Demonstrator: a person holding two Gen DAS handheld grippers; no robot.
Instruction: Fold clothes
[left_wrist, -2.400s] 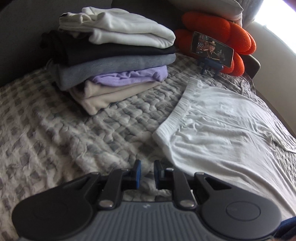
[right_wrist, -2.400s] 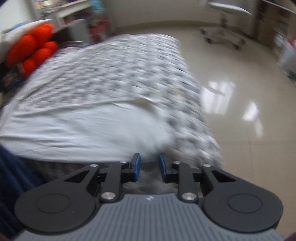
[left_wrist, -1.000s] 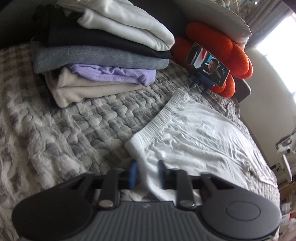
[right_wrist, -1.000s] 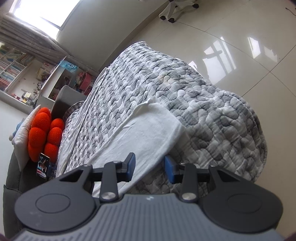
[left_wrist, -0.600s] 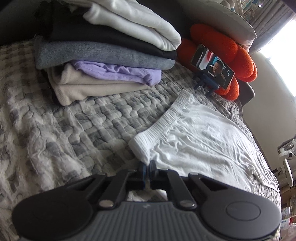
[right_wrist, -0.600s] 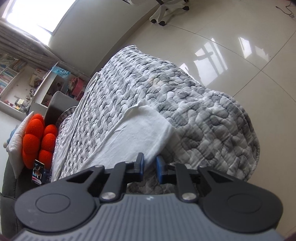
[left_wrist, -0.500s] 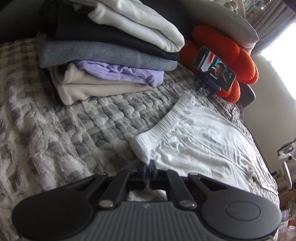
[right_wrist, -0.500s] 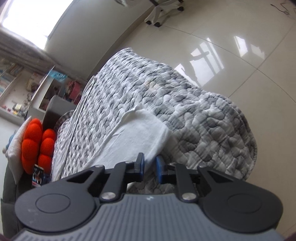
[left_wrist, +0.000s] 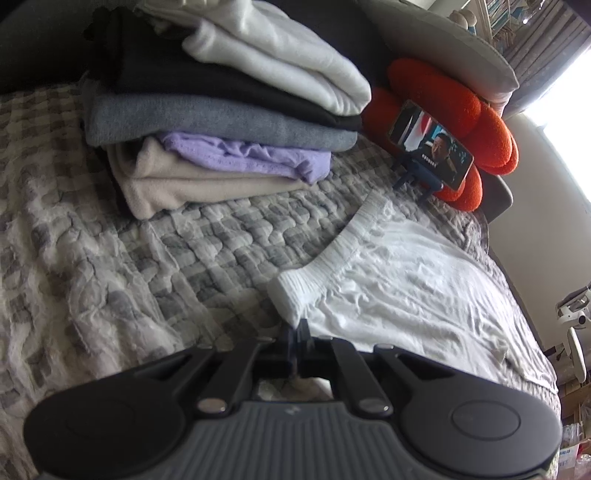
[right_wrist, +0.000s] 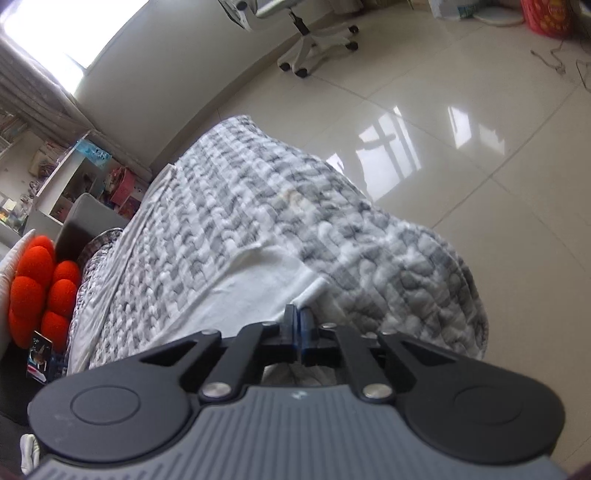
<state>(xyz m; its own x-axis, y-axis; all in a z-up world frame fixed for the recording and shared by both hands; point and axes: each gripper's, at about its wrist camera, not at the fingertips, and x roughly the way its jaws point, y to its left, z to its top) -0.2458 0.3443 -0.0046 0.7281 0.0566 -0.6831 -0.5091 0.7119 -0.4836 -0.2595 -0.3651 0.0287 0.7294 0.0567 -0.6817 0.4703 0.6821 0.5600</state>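
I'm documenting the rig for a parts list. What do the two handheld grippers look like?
Both match: the left gripper and right gripper each have a ribbed grey body, black linkage arms with silver pivot pins, round black side discs, and blue-padded fingers. No cables or sleeves show.

Your white shorts (left_wrist: 399, 280) lie spread flat and wrinkled on the grey checked quilt (left_wrist: 110, 258), the ribbed waistband facing the stack of folded clothes (left_wrist: 229, 122) and set a little apart from it. The near waistband corner is lifted slightly off the quilt. At the other end, a leg hem (right_wrist: 273, 280) reaches the quilt's rounded edge.
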